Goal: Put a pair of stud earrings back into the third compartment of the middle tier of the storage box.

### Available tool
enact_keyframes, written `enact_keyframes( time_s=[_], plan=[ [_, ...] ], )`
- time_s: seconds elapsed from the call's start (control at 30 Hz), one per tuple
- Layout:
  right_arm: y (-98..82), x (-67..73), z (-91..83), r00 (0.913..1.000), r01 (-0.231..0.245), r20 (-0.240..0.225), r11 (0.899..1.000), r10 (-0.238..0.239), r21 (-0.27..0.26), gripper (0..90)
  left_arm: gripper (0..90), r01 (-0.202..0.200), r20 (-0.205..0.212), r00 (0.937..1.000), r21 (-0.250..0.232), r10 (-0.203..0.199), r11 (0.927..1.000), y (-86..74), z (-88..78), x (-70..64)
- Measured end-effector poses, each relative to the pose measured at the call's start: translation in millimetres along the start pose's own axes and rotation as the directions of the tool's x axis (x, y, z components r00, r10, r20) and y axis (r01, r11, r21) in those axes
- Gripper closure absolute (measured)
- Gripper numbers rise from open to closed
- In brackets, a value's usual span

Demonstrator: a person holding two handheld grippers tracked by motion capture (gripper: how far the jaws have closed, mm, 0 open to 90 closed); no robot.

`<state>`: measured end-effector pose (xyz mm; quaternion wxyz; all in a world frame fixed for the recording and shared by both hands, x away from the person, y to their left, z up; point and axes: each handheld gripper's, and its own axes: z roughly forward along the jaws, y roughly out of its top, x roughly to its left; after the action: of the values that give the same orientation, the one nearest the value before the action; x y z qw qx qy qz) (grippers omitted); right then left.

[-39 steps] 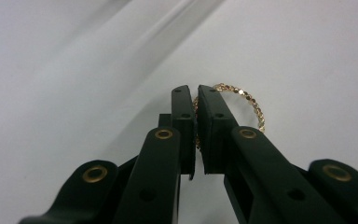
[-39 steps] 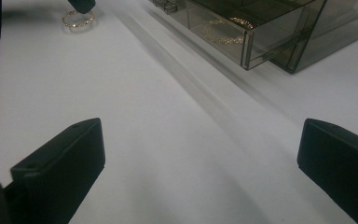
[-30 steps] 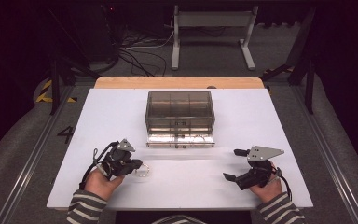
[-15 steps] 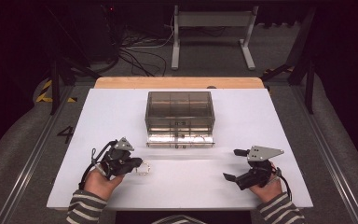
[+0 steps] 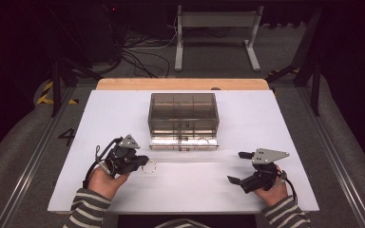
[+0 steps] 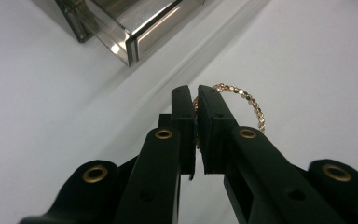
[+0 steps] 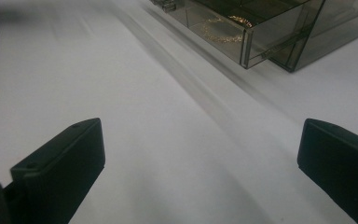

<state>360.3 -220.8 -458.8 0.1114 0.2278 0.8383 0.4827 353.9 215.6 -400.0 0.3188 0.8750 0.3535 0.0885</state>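
Left hand-held gripper pinches beaded ring by thin edge; may slip; right hand-held gripper wide open, empty.

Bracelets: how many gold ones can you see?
2. One beaded bracelet is pinched in the left gripper; another bracelet lies in the open drawer of the clear box. More may be hidden inside.

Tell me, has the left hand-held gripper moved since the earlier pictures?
No. The left hand-held gripper, shut on the beaded ring, lies in the same place relative to the clear drawer box.
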Motion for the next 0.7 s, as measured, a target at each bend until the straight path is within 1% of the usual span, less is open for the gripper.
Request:
enact_keyframes(
  time_s=[0.03,0.07,0.13,0.17,0.27,0.3,0.37,0.4,0.47,0.5,0.63,0.7],
  plan=[
    [0.0,0.0,0.0,1.0,0.0,0.0,1.0,0.0,0.0,1.6,85.8,-0.01,-0.008,0.9999,-0.003,0.01,0.9999,1.9,-0.7,0.0],
    [0.0,0.0,0.0,1.0,0.0,0.0,1.0,0.0,0.0,1.6,85.8,-0.005,0.002,1.0,-0.006,0.005,1.0,3.5,-0.8,-0.8],
    [0.0,0.0,0.0,1.0,0.0,0.0,1.0,0.0,0.0,1.6,85.8,-0.016,-0.001,0.9999,-0.008,0.016,0.9998,7.4,-1.9,-1.4],
    [0.0,0.0,0.0,1.0,0.0,0.0,1.0,0.0,0.0,1.5,85.8,-0.013,0.002,0.9999,-0.013,0.013,0.9998,9.2,-2.0,-2.4],
    [0.0,0.0,-0.1,1.0,0.0,0.0,1.0,0.0,0.0,1.5,85.8,-0.022,0.007,0.9997,-0.021,0.022,0.9995,14.9,-2.0,-4.1],
    [0.0,0.1,-0.1,1.0,-0.001,-0.001,1.0,0.001,0.0,1.5,85.8,-0.03,0.006,0.9995,-0.02,0.03,0.9993,17.0,-2.2,-4.1],
    [0.0,0.1,-0.1,1.0,-0.001,-0.001,1.0,0.001,0.0,1.5,85.8,-0.03,0.014,0.9995,-0.027,0.03,0.9992,21.1,-1.9,-5.1],
    [0.0,0.1,-0.1,1.0,-0.001,-0.001,1.0,0.001,0.0,1.5,85.8,-0.036,0.012,0.9993,-0.029,0.037,0.9989,23.4,-1.8,-5.3],
    [0.0,0.1,-0.1,1.0,-0.001,-0.001,1.0,0.001,-0.001,1.6,85.8,-0.037,0.016,0.9992,-0.032,0.037,0.9988,27.9,-1.2,-6.8],
    [0.0,0.1,-0.1,1.0,-0.001,-0.001,1.0,0.001,0.0,1.5,85.8,-0.052,0.009,0.9986,-0.033,0.053,0.9981,30.4,-1.2,-6.8],
    [0.0,0.0,-0.1,1.0,-0.001,-0.002,1.0,0.001,0.0,1.5,85.8,-0.067,0.016,0.9976,-0.039,0.067,0.997,39.7,0.1,-9.3],
    [0.0,0.0,0.0,1.0,0.0,-0.002,1.0,0.0,0.0,1.5,85.8,-0.076,0.006,0.9971,-0.034,0.076,0.9966,44.2,0.6,-10.3]
  ],
)
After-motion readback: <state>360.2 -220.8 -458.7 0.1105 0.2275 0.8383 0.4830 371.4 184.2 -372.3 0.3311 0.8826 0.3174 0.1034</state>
